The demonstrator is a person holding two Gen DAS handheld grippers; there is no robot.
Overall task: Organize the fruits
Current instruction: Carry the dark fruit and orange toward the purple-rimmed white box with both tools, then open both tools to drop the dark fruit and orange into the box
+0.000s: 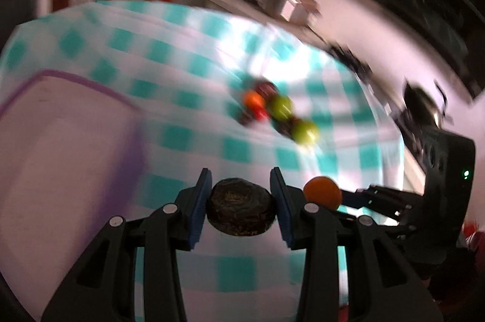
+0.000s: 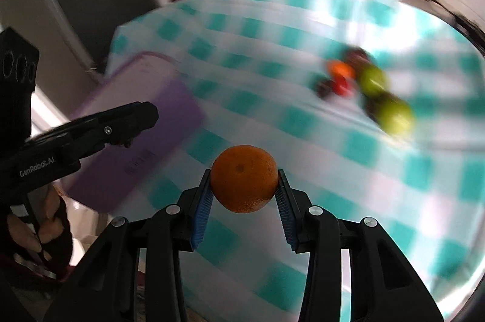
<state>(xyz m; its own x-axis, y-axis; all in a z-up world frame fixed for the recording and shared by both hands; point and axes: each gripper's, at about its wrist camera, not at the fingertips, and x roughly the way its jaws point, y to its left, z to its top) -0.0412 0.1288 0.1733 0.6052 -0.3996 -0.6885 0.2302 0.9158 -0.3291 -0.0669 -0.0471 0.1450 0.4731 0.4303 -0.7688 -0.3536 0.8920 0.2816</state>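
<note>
My left gripper (image 1: 241,197) is shut on a dark brown, rough-skinned avocado (image 1: 241,211) and holds it above the checked cloth. My right gripper (image 2: 244,185) is shut on an orange (image 2: 244,179); that orange also shows in the left wrist view (image 1: 322,192), just right of the left fingers. A purple-rimmed tray (image 1: 60,146) lies at the left; it also shows in the right wrist view (image 2: 142,122). A blurred cluster of fruit lies further out on the cloth: two green apples (image 1: 304,131), an orange fruit (image 1: 254,99), a red one and dark ones.
The table wears a teal-and-white checked cloth (image 1: 188,64). The left gripper's body (image 2: 91,128) reaches in from the left in the right wrist view, over the tray. Shelves and boxes stand blurred beyond the table's far edge.
</note>
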